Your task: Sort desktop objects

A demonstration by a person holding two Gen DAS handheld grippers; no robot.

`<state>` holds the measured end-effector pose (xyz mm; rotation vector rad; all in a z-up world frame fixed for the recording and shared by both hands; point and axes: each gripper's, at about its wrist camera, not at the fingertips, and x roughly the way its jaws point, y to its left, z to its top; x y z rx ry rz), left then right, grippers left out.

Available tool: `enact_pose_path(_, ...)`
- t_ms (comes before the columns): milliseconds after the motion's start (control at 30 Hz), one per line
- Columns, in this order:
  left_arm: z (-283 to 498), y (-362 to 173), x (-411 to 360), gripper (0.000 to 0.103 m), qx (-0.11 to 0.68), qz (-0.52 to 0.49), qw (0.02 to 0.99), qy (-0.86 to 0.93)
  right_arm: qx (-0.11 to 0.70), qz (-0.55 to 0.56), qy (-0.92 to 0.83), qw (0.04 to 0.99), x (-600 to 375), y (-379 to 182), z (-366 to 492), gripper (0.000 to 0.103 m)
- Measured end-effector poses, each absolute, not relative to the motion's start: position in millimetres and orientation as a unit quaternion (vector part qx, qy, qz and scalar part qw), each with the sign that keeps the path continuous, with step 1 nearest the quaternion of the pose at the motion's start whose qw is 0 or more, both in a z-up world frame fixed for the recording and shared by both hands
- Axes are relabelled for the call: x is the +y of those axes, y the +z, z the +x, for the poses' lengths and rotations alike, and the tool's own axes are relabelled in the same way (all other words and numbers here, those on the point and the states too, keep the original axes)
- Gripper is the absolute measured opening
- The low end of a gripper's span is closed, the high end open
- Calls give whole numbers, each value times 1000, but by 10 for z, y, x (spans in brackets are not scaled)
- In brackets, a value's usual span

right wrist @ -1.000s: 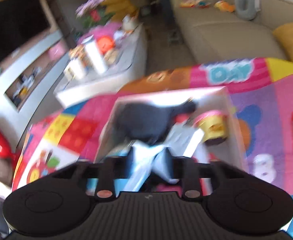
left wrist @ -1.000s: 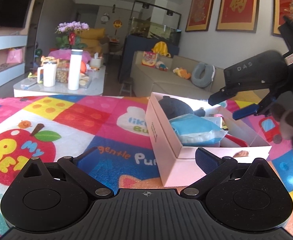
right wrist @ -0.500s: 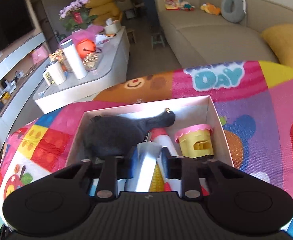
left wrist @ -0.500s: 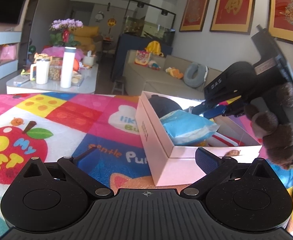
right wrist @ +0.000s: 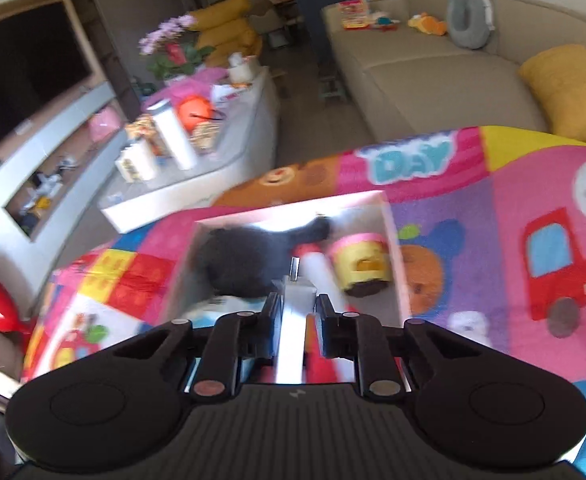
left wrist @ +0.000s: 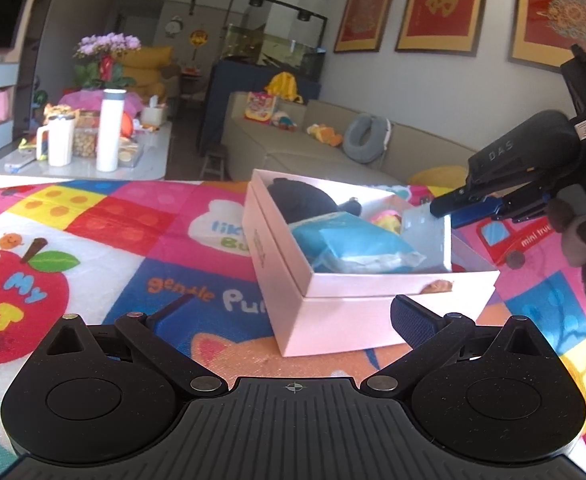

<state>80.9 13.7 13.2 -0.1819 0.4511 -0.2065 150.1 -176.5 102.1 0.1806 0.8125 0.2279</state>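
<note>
A pale pink open box (left wrist: 333,320) sits on the colourful play mat (left wrist: 113,224). Inside lie a black pouch (left wrist: 301,200), a blue packet (left wrist: 349,244) and a yellow tub with a pink lid (right wrist: 363,260). My right gripper (left wrist: 437,206) comes in from the right, shut on a thin silver flat piece (left wrist: 427,228) that hangs over the box's right side. In the right wrist view, the right gripper (right wrist: 296,304) pinches that silver piece (right wrist: 291,340) above the box (right wrist: 293,208) and the pouch (right wrist: 241,264). My left gripper (left wrist: 291,312) stands open at the box's near corner, holding nothing.
A hand in a brown fuzzy glove (left wrist: 585,236) holds the right gripper. Beyond the mat stand a low white table (left wrist: 77,172) with a tall white bottle (left wrist: 109,132) and cups, and a beige sofa (left wrist: 293,148). A yellow cushion (right wrist: 565,92) lies at the right.
The right gripper dipped into the box, shut on the silver piece, then drew back to the right with it lifted. The left gripper stayed put.
</note>
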Motion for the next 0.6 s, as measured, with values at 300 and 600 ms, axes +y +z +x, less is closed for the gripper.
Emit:
enact_pose_path(300, 567, 110, -221, 103, 263, 3, 963, -63, 327, 65, 99, 937, -2107, 833, 596, 60)
enact_pose_path(600, 422, 38, -317, 103, 309, -4, 951, -5, 333, -1, 92, 938, -1946, 255, -109, 98)
